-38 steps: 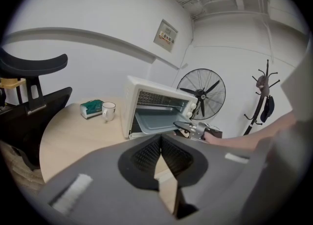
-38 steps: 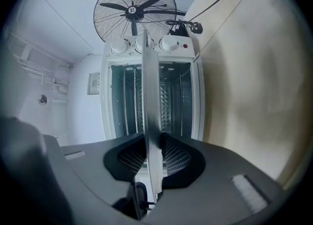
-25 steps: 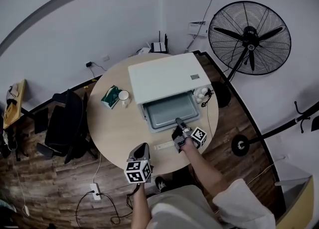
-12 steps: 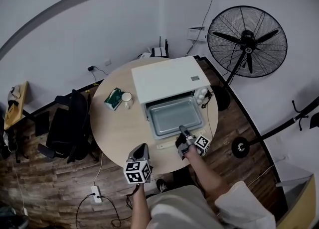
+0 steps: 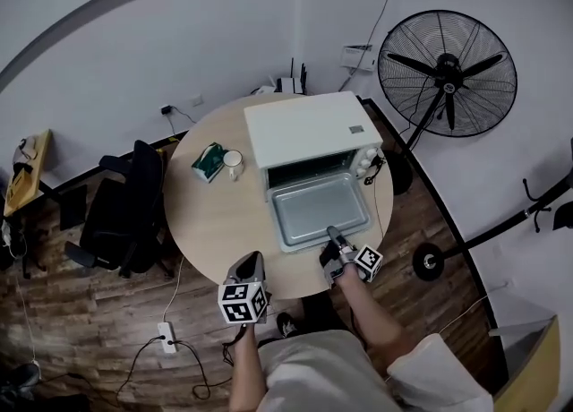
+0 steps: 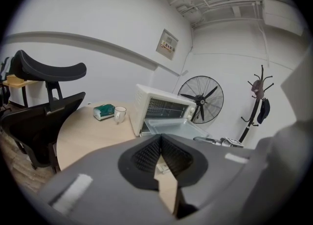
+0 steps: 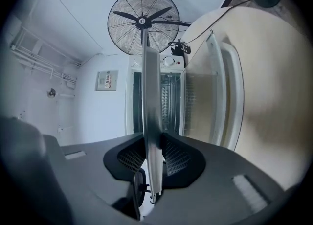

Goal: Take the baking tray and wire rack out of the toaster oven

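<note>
The white toaster oven stands on the round table with its door folded down. The grey baking tray is drawn most of the way out over the door. My right gripper is shut on the tray's near edge. In the right gripper view the tray shows edge-on between the pads. Wire bars show inside the oven cavity. My left gripper hovers over the table's near edge, left of the tray. Its pads meet with nothing held.
A white mug and a green tissue pack sit on the table left of the oven. A large floor fan stands at the right, a black chair at the left. A power strip lies on the floor.
My right gripper has drawn back toward the table's near edge, pulling the tray further out of the oven. The left gripper has drifted slightly, still holding nothing.
</note>
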### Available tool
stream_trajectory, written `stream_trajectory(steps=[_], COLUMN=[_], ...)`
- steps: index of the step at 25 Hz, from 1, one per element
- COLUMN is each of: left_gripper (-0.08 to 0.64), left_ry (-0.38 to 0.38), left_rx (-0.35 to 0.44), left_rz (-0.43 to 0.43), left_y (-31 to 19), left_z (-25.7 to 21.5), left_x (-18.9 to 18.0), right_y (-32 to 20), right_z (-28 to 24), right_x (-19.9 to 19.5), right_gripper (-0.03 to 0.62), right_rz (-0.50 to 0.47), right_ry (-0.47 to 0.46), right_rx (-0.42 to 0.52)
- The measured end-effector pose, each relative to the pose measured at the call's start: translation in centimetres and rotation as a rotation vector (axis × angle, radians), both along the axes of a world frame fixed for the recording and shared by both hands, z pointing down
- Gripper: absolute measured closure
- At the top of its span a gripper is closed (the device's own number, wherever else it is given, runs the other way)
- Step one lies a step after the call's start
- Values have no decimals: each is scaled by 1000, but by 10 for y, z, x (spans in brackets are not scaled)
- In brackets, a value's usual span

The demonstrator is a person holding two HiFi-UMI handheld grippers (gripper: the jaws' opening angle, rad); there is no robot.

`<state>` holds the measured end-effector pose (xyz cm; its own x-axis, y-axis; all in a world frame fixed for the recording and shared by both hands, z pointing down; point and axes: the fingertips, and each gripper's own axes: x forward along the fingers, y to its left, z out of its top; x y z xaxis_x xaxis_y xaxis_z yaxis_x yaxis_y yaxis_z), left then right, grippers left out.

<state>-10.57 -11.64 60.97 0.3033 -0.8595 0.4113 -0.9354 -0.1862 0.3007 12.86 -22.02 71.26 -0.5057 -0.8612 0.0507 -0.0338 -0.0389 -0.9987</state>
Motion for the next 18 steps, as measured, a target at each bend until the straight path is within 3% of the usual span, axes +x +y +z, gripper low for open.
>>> stream_trajectory(steps=[9, 18], left_gripper=[503, 503], left_ry=[23, 33], left_rx=[-3, -34], left_rz=[-102, -229], left_y=[17, 51], left_z=[5, 19], left_x=[-36, -86], right_y=[33, 68], right_z=[-4, 10], right_x=[-34, -118], right_gripper=[511, 511], right_rz=[-105, -266], right_ry=[34, 24], right_rx=[17, -26])
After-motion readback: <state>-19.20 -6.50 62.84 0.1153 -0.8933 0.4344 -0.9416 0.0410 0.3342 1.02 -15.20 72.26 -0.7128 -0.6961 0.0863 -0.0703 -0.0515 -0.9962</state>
